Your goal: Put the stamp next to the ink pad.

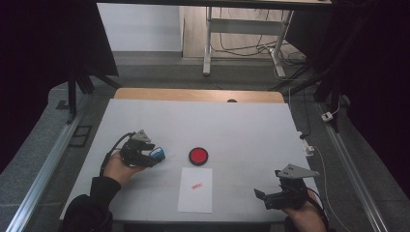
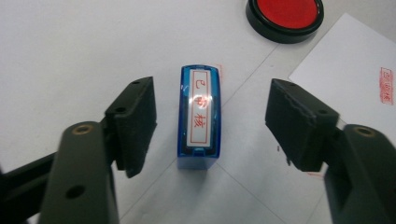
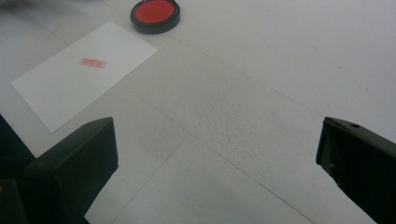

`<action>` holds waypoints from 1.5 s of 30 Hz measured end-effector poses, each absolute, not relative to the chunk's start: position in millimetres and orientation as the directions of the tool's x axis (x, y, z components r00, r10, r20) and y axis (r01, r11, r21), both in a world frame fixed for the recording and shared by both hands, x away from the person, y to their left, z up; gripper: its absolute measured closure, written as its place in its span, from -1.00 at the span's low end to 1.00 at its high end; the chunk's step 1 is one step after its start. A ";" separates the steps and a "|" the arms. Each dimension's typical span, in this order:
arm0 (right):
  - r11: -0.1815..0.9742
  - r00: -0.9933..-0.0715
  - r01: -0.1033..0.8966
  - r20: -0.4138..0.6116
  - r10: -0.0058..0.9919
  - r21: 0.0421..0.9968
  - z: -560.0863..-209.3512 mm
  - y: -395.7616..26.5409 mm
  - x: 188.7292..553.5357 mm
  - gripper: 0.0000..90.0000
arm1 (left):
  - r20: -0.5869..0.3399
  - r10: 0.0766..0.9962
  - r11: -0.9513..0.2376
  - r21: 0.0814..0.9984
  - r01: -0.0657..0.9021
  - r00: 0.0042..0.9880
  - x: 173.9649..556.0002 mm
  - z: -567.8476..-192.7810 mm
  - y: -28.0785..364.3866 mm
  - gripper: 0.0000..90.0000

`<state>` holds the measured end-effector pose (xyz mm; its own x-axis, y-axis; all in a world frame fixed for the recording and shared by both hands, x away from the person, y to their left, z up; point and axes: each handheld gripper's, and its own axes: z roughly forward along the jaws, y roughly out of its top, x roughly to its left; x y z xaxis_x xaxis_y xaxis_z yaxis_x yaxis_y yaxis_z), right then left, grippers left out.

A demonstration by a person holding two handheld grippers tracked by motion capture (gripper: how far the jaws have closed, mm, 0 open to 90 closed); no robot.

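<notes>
A blue stamp (image 2: pixel 200 122) with a white label of red characters stands on the white table, between the jaws of my left gripper (image 2: pixel 212 123). The jaws stand apart from its sides, so the gripper is open. In the high view the stamp (image 1: pixel 157 153) sits at the tip of the left gripper (image 1: pixel 153 155), left of a round red ink pad (image 1: pixel 198 155). A white sheet (image 1: pixel 195 190) bearing one red imprint lies in front of the pad. My right gripper (image 1: pixel 265 198) rests at the table's near right, open, with bare table between its jaws (image 3: pixel 215 154).
The ink pad (image 2: pixel 285 16) and the sheet's corner (image 2: pixel 355 60) lie just beyond the stamp in the left gripper view. The right gripper view has the sheet (image 3: pixel 84 70) and pad (image 3: pixel 155 15) farther off. The table's near edge (image 1: pixel 193 220) runs close below the sheet.
</notes>
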<state>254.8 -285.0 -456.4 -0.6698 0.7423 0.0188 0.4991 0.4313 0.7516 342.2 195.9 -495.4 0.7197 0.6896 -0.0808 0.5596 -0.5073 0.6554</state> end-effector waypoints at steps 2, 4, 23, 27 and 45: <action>0.432 -0.671 0.500 0.020 0.741 0.750 -456.5 -285.0 255.0 -1.00 | -0.080 0.693 -0.500 0.663 0.557 0.717 340.0 -491.6 197.1 -0.36; 0.434 -0.673 0.499 0.020 0.740 0.750 -456.6 -285.0 255.2 -1.00 | -0.095 0.699 -0.479 0.674 0.563 0.708 337.5 -487.7 198.2 -0.43; 0.436 -0.675 0.501 0.022 0.738 0.747 -457.0 -284.4 255.7 -1.00 | -0.199 0.722 -0.350 0.721 0.598 0.662 300.6 -467.8 210.5 -0.93; 0.436 -0.674 0.502 0.022 0.739 0.747 -457.0 -284.4 255.6 -1.00 | -0.224 0.716 -0.331 0.725 0.604 0.661 291.9 -466.2 213.4 -0.96; 0.430 -0.669 0.505 0.026 0.742 0.748 -456.8 -285.7 256.2 -1.00 | -0.235 0.713 -0.298 0.751 0.589 0.661 249.3 -463.0 230.7 -1.00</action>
<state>256.2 -285.7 -456.8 -0.6694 0.7425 0.0258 0.5053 0.4296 0.7484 249.3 230.7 -463.0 0.6607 0.7129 -0.2348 0.5887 -0.2981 0.7514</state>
